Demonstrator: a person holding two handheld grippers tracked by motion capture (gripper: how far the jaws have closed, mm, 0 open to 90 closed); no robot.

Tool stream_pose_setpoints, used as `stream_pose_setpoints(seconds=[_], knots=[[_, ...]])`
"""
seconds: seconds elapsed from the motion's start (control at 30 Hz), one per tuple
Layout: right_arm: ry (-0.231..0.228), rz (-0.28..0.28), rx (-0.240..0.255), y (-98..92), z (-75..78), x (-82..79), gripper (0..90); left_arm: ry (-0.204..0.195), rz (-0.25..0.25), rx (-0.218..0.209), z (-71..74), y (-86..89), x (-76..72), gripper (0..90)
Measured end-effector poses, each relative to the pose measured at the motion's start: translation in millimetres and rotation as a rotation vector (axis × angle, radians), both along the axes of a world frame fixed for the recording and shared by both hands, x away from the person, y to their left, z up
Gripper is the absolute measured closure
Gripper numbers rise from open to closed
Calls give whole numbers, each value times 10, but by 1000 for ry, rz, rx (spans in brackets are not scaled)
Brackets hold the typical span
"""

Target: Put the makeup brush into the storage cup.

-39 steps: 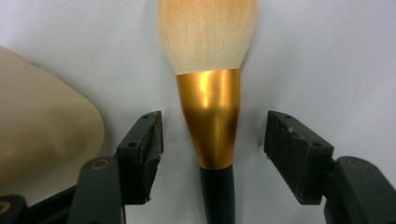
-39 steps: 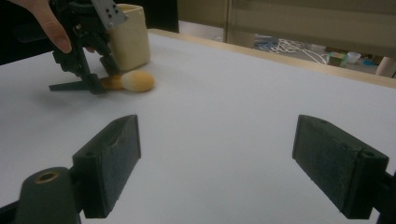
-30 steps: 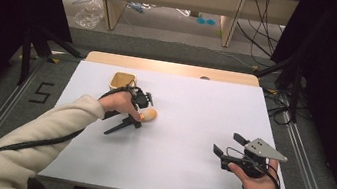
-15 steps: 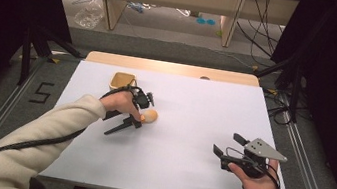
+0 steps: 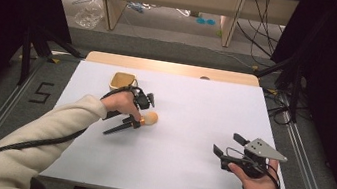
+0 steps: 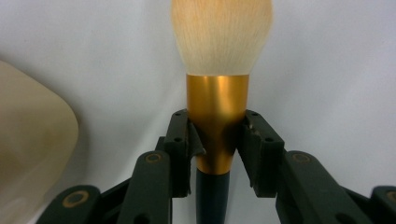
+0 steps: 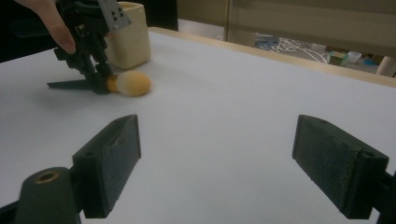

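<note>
While the makeup brush (image 5: 138, 120) lies on the white counter (image 5: 186, 168) just in front of the cream cup (image 5: 122, 81):
Left claw (image 6: 217, 135): pads have just closed, pinching the gold ferrule (image 6: 217, 112) above the dark handle.
Right claw (image 7: 231, 163): spread wide, idle, well apart from the brush.
Grip advice: keep the ferrule centred between the pads, lift straight, bristles (image 6: 220, 32) untouched.
Risk: the smooth, tapering metal may slip.

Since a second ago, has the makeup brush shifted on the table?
No. The makeup brush lies at the same spot beside the cream cup; the left gripper has just closed on it.
</note>
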State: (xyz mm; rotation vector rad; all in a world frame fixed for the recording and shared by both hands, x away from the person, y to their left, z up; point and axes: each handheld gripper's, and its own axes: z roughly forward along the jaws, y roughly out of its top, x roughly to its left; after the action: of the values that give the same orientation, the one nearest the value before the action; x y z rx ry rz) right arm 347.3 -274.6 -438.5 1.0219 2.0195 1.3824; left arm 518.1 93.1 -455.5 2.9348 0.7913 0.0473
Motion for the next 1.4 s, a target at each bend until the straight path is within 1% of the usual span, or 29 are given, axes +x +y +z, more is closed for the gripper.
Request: stream_pose_setpoints(seconds=[0.03,0.17,0.33,0.37,0.4,0.53,0.57,0.6,0.63,0.77,0.83,1.0,1.07,1.23,1.3,1.37,1.4], knots=[[-8,1,9,6,-7,5,163,0,3,0,-1,1,-3,659],[-9,1,9,7,-7,5,163,-2,3,-1,-7,11,-10,661],[-7,0,9,7,-7,5,163,-2,15,-7,-8,20,-18,663],[2,-1,0,1,-1,0,163,-2,13,-6,-6,22,-18,663],[-7,0,8,7,-7,5,163,-1,16,-5,-2,22,-23,663],[1,-1,0,2,-2,1,163,-15,11,-21,-7,41,-38,664],[-7,0,8,8,-8,5,163,-17,13,-24,-8,44,-42,663],[1,0,1,3,-2,1,163,-16,10,-20,-2,46,-42,664],[-5,8,21,16,-15,11,163,-17,9,-20,-1,47,-43,664],[-5,6,20,15,-15,10,163,-16,2,-16,9,43,-55,664],[-5,7,20,14,-17,12,163,-27,3,-28,9,40,-60,664],[-4,7,21,13,-17,12,163,-36,3,-28,24,32,-72,665],[-5,7,23,12,-17,12,163,-38,-5,-27,29,33,-72,665],[-5,7,20,15,-16,11,163,-46,1,-38,60,31,-83,665],[-6,6,20,15,-16,12,163,-64,9,-53,61,34,-88,665],[-5,7,20,14,-18,12,163,-61,5,-49,79,39,-83,665],[-5,7,20,14,-18,13,163,-66,8,-57,84,42,-84,665]])
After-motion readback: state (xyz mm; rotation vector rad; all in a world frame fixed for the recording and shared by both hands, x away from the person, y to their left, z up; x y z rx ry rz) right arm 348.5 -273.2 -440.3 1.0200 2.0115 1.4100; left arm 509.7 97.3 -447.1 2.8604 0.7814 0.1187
